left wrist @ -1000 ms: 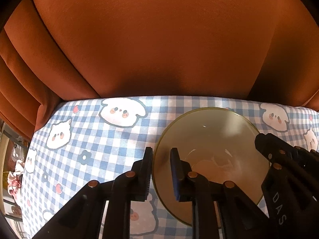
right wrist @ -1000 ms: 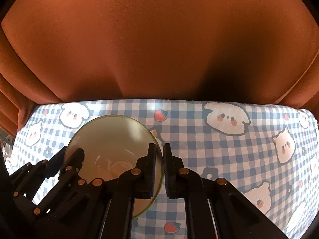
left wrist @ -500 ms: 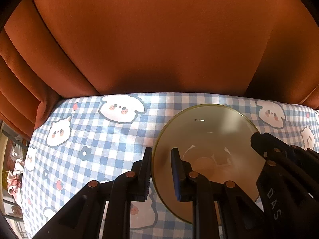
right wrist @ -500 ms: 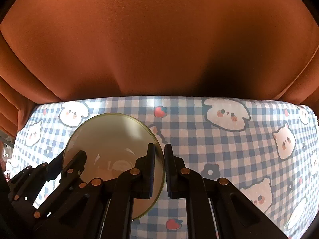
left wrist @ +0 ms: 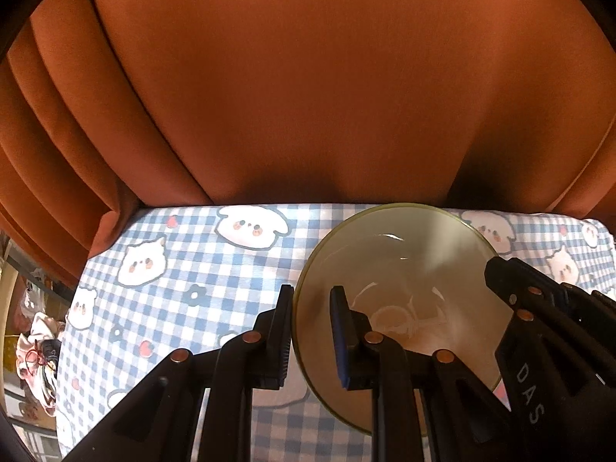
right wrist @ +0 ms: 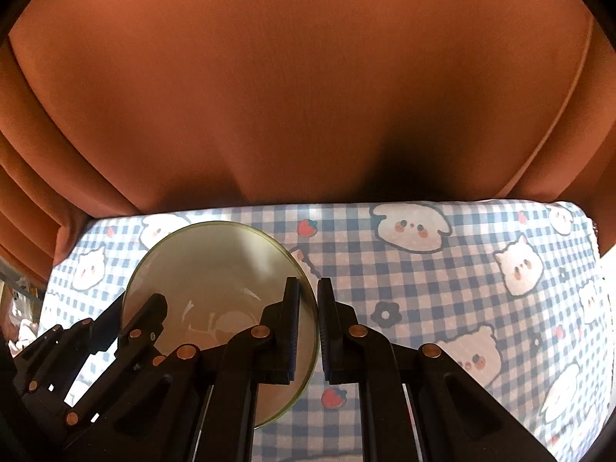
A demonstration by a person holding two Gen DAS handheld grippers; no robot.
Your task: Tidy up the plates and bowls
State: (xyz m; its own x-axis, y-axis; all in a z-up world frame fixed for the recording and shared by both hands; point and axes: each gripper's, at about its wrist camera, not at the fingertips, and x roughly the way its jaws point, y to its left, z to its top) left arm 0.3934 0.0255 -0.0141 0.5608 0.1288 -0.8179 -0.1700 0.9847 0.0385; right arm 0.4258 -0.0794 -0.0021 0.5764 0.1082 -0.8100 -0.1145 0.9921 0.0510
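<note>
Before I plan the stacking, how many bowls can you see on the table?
1: a shallow, translucent olive-green glass bowl, held by its rim at opposite sides between both grippers over the blue checked tablecloth. Others may lie out of view.

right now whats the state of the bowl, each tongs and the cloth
bowl: upright, empty, gripped on opposite sides of its rim
left tongs: shut on the bowl's left rim
right tongs: shut on the bowl's right rim
cloth: spread flat over the table

Home dining spot: cartoon-print checked tablecloth [right wrist: 442, 292], rust-orange curtain [right wrist: 308, 96] behind.
</note>
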